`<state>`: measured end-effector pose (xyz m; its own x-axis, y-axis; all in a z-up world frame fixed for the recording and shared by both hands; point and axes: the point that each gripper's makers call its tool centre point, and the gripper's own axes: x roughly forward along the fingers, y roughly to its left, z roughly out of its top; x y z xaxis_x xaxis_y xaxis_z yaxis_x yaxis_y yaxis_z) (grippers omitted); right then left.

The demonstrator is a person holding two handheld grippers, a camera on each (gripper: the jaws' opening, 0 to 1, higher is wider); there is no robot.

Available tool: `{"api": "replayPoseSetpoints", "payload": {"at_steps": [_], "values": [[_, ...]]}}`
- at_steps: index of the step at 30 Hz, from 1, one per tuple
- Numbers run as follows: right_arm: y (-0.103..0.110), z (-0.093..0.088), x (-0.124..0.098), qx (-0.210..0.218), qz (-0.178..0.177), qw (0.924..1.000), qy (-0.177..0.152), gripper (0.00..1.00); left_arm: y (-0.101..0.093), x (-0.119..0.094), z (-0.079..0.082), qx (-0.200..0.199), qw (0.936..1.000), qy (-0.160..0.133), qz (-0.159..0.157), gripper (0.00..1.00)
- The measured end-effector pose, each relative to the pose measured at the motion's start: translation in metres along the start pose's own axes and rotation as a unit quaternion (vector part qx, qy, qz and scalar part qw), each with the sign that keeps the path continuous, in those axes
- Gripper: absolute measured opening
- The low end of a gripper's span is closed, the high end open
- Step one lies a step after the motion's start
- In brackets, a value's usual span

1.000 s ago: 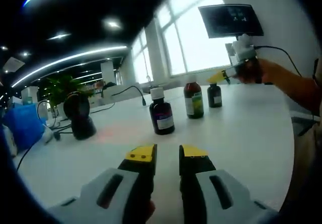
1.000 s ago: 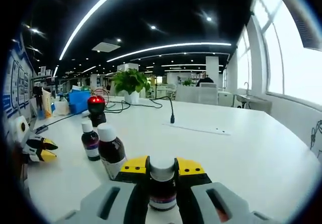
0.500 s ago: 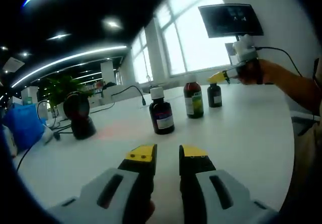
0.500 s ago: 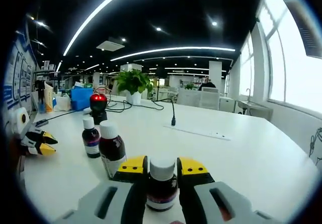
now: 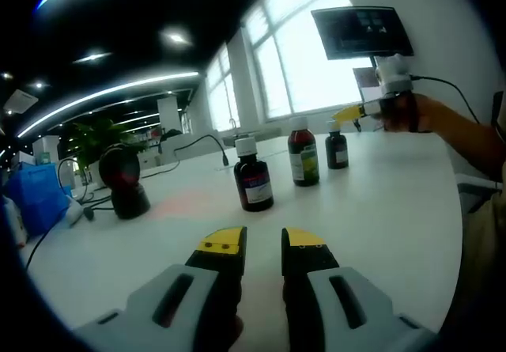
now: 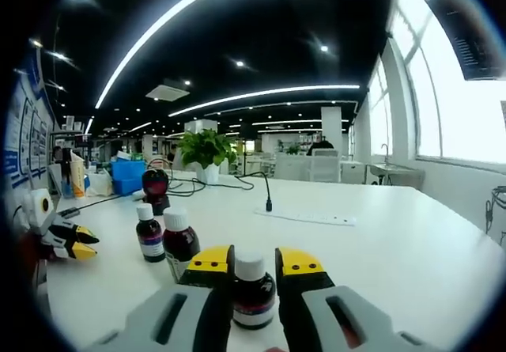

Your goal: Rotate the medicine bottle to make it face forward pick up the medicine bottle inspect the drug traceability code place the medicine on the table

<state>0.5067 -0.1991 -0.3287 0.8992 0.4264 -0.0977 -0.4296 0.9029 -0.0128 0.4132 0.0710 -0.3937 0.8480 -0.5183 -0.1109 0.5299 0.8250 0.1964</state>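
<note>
Three medicine bottles stand in a row on the white table [image 5: 395,210]: a dark one with a white cap [image 5: 254,184], a brown one with a red cap [image 5: 303,157] and a small dark one [image 5: 337,149]. My left gripper [image 5: 263,245] hovers open and low over the table, well short of them. A hand holds my right gripper [image 5: 352,116] at the small bottle's cap. In the right gripper view that small bottle [image 6: 253,289] sits tight between my right gripper's [image 6: 253,263] yellow-tipped jaws. The other two bottles [image 6: 180,241] stand to its left, and my left gripper [image 6: 67,237] is beyond them.
A black dome scanner [image 5: 126,182] stands left of the bottles, with a faint red glow on the table beside it. Cables, a blue box [image 5: 35,194] and a potted plant [image 5: 95,138] lie further back. A power strip [image 6: 304,217] rests mid-table. A person's forearm [image 5: 458,134] reaches in from the right.
The right gripper view has tilted upward while the small bottle kept its place between the jaws. In the left gripper view the right gripper rose slightly. The scanner's red light has gone dark.
</note>
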Motion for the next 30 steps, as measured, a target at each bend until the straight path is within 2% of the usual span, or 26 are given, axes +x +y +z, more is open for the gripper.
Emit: {"api": "replayPoseSetpoints", "payload": {"at_steps": [7, 10, 14, 24, 30], "values": [[0.003, -0.005, -0.014, 0.007, 0.004, 1.0, -0.004, 0.1, 0.0, 0.0, 0.0, 0.002, 1.0, 0.002, 0.003, 0.1], [0.008, -0.011, -0.021, 0.011, 0.01, 0.9999, -0.001, 0.0, 0.0, 0.0, 0.0, 0.002, 1.0, 0.003, 0.004, 0.1], [0.016, -0.017, -0.026, 0.013, 0.02, 0.9997, 0.004, 0.0, 0.0, 0.0, 0.0, 0.003, 1.0, 0.002, 0.005, 0.1], [0.042, -0.031, -0.039, -0.031, 0.045, 0.9985, 0.009, 0.0, 0.0, 0.0, 0.002, 0.0, 1.0, -0.002, 0.006, 0.1], [0.048, -0.044, -0.05, -0.018, 0.046, 0.9987, 0.014, 0.0, 0.002, 0.0, 0.001, 0.002, 1.0, -0.002, 0.006, 0.1]]}}
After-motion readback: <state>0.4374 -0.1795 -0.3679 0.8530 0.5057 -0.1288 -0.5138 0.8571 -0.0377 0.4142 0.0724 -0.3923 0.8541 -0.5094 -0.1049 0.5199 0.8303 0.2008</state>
